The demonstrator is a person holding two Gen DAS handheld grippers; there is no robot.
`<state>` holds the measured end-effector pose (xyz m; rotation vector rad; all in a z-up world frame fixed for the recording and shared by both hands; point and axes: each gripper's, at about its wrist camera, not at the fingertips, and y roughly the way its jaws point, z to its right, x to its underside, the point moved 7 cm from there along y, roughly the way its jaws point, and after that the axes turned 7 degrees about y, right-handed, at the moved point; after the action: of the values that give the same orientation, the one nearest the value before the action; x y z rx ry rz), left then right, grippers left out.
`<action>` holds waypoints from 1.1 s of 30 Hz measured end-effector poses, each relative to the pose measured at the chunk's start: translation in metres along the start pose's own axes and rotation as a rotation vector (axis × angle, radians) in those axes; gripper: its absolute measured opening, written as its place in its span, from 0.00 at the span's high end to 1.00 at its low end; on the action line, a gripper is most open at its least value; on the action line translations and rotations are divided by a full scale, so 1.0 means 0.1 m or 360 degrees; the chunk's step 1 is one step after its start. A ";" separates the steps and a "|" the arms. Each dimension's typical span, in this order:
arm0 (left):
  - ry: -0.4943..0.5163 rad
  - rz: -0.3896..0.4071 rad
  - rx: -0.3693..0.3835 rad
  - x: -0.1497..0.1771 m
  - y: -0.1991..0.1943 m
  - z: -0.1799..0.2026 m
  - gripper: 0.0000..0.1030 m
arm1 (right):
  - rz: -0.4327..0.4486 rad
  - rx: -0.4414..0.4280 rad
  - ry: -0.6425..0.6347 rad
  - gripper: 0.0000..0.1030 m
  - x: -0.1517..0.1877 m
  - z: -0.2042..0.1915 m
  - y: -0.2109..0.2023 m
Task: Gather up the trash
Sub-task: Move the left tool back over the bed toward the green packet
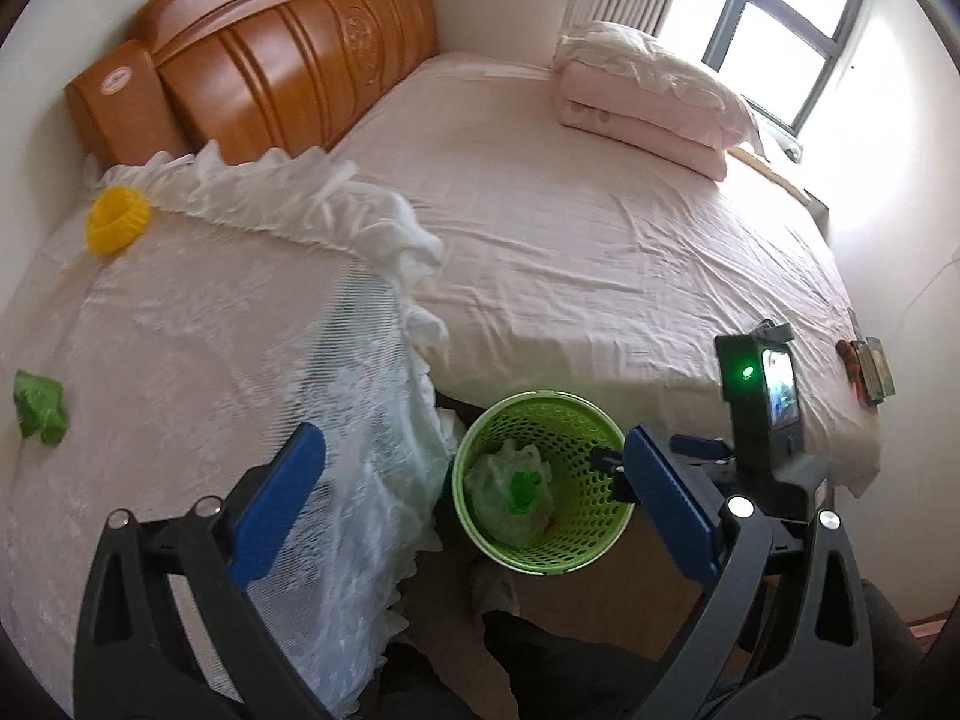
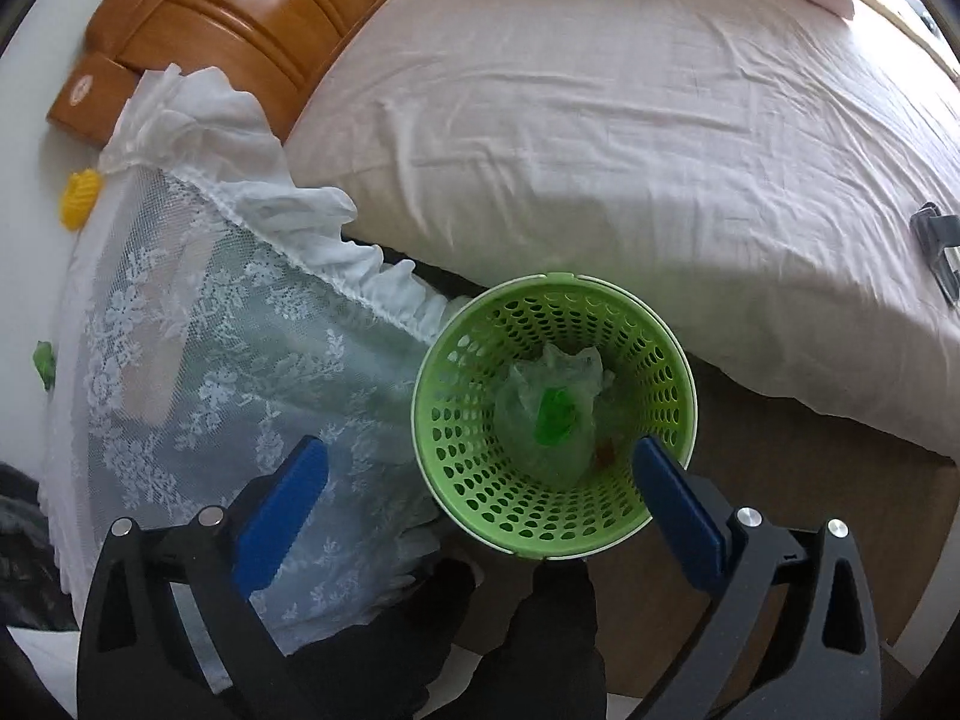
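Observation:
A green perforated waste basket point(image 1: 591, 420) stands on the floor between a lace-covered stand and the bed; it also shows in the right wrist view point(image 2: 456, 420). Inside lies a crumpled clear plastic bag with a green piece point(image 1: 516, 492) point(image 2: 555, 414). A crumpled green scrap point(image 1: 39, 405) lies on the lace cover at far left, also a sliver in the right wrist view point(image 2: 43, 363). My left gripper point(image 1: 474, 450) is open and empty, above the basket's left side. My right gripper point(image 2: 480, 462) is open and empty, straddling the basket rim; its body point(image 1: 762, 414) shows right of the basket.
A yellow ring-shaped object point(image 1: 117, 219) sits on the lace cover point(image 1: 198, 330) near the wooden headboard point(image 1: 270, 54). The bed point(image 1: 600, 240) carries a folded pink quilt point(image 1: 648, 96) and small items point(image 1: 870, 369) at its right edge. A window point(image 1: 786, 24) is behind.

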<state>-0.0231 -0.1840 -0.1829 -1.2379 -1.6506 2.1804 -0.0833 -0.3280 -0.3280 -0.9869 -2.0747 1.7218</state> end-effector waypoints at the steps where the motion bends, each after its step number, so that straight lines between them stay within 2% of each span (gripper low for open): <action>1: -0.0011 0.0013 -0.0014 0.01 -0.04 -0.05 0.08 | 0.0026 0.0020 -0.0036 0.02 -0.02 -0.05 -0.07; 4: -0.0062 0.0064 -0.0033 0.05 -0.20 -0.24 0.08 | 0.0146 0.0023 -0.0160 0.02 -0.14 -0.37 -0.43; 9: -0.0156 0.0199 -0.0137 0.03 -0.58 -0.59 0.08 | 0.0442 -0.0088 -0.0393 0.02 -0.33 -1.10 -1.31; 14: -0.0307 0.0322 -0.0233 0.06 -0.98 -1.07 0.08 | 0.0623 -0.0196 -0.0563 0.02 -0.39 -1.71 -1.83; 20: -0.0444 0.0380 -0.0386 0.23 -1.28 -1.59 0.08 | 0.0668 -0.0297 -0.0668 0.02 -0.42 -2.24 -1.94; 29: -0.0628 0.0361 -0.0446 0.50 -1.33 -2.02 0.08 | 0.0617 -0.0376 -0.0735 0.02 -0.38 -2.67 -1.81; 33: -0.0683 0.0360 -0.0513 0.61 -1.36 -2.20 0.08 | 0.0602 -0.0421 -0.0776 0.02 -0.34 -2.82 -1.78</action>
<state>0.0375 0.0652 -0.1116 -1.1287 -2.1968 2.5291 0.0522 -0.1470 -0.0800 -1.1922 -2.6096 2.0759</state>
